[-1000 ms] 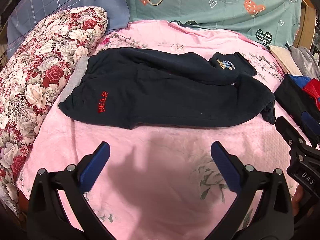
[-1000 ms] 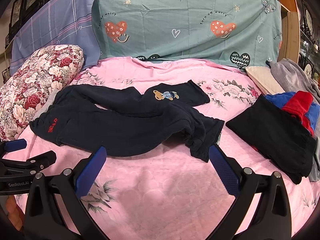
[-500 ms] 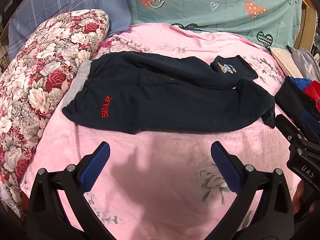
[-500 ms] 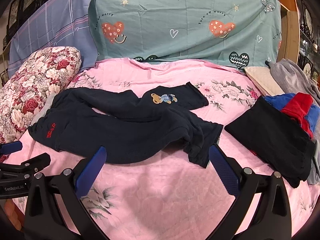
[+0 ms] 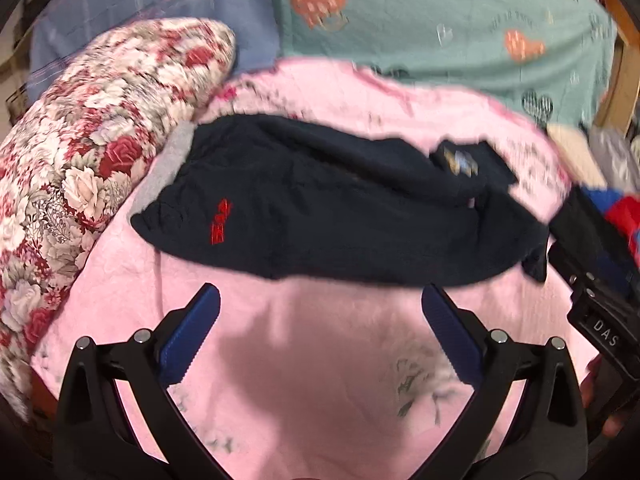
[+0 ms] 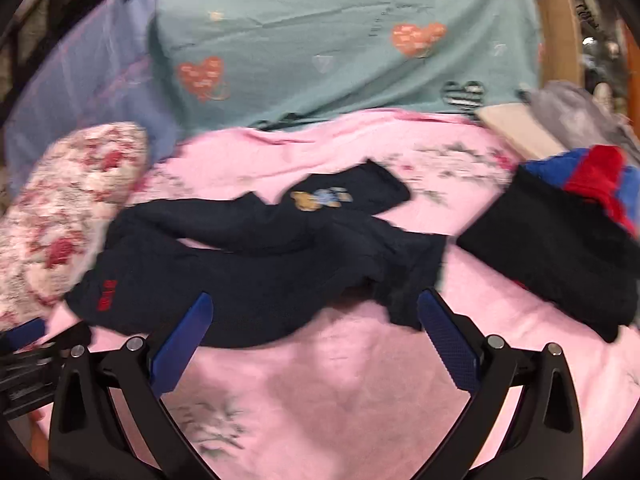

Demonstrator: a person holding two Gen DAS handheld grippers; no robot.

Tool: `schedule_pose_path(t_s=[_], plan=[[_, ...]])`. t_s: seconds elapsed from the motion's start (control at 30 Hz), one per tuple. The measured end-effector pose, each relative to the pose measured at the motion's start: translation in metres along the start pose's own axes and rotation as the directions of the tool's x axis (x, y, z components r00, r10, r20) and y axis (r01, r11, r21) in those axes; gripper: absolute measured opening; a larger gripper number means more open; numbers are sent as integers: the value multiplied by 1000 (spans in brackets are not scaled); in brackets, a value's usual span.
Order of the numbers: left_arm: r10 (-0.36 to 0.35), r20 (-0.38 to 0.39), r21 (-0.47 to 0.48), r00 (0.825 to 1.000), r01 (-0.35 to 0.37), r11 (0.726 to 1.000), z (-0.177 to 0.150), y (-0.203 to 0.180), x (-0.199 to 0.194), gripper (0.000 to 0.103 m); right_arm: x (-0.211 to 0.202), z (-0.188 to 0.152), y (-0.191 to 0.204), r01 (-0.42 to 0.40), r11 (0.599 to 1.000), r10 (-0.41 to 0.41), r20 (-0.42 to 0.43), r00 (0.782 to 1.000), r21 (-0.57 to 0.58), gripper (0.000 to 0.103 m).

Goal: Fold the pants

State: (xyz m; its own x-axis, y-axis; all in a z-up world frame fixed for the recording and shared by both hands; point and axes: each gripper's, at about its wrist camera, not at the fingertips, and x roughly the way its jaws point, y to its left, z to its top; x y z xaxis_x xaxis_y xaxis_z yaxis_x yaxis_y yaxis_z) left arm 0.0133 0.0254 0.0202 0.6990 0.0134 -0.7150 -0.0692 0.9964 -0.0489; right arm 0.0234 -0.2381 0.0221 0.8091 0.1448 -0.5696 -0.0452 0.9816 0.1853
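Note:
Dark navy pants [image 5: 320, 216] [image 6: 248, 272] lie spread across a pink bedsheet [image 5: 320, 360], waist to the left with red lettering [image 5: 220, 224], legs to the right. A bear patch [image 6: 320, 200] marks the far leg. My left gripper [image 5: 320, 300] hovers open just in front of the pants' near edge, holding nothing. My right gripper [image 6: 312, 308] is open too, its fingertips over the near edge of the pants, nothing between them. The right gripper's body [image 5: 600, 320] shows at the right rim of the left wrist view. Both views are motion-blurred.
A floral pillow [image 5: 80, 168] lies left of the pants. A teal heart-print cover [image 6: 340, 48] and a blue plaid one [image 5: 140, 12] stand behind. A folded black garment [image 6: 560, 256] with red and blue clothes [image 6: 600, 176] sits at right, grey and cream items [image 6: 560, 116] beyond.
Both grippers have moved forward toward the pants, which now appear larger and nearer to the fingertips. Both stay open. The pants lie as before.

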Motion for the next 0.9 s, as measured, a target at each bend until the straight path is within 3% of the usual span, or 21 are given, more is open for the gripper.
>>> schedule_pose_path(t_s=[0.03, 0.07, 0.1, 0.17, 0.23, 0.3, 0.4, 0.9], plan=[[10, -15, 18, 1000, -10, 1000, 2, -1, 1, 101, 0, 2, -1, 10, 999, -9, 11, 1000, -36, 102], [-8, 3, 54, 1000, 7, 998, 2, -1, -1, 101, 0, 7, -1, 73, 996, -72, 17, 997, -55, 102], [18, 19, 81, 1000, -20, 997, 2, -1, 0, 101, 1, 11, -2, 106, 992, -105, 16, 994, -62, 102], [77, -4, 84, 997, -77, 993, 8, 1, 7, 101, -1, 16, -1, 73, 996, -71, 28, 997, -56, 102], [5, -23, 47, 1000, -4, 999, 13, 7, 9, 101, 2, 14, 2, 58, 997, -57, 23, 998, -45, 102], [-25, -18, 13, 1000, 26, 1000, 15, 13, 8, 101, 13, 8, 9, 34, 997, -36, -21, 999, -71, 102], [12, -12, 37, 1000, -11, 999, 11, 11, 9, 101, 24, 0, 15, 20, 995, -26, -69, 997, -96, 102], [3, -34, 41, 999, -2, 999, 3, 11, 13, 101, 22, -7, 8, 31, 997, -36, -61, 997, -75, 102]])
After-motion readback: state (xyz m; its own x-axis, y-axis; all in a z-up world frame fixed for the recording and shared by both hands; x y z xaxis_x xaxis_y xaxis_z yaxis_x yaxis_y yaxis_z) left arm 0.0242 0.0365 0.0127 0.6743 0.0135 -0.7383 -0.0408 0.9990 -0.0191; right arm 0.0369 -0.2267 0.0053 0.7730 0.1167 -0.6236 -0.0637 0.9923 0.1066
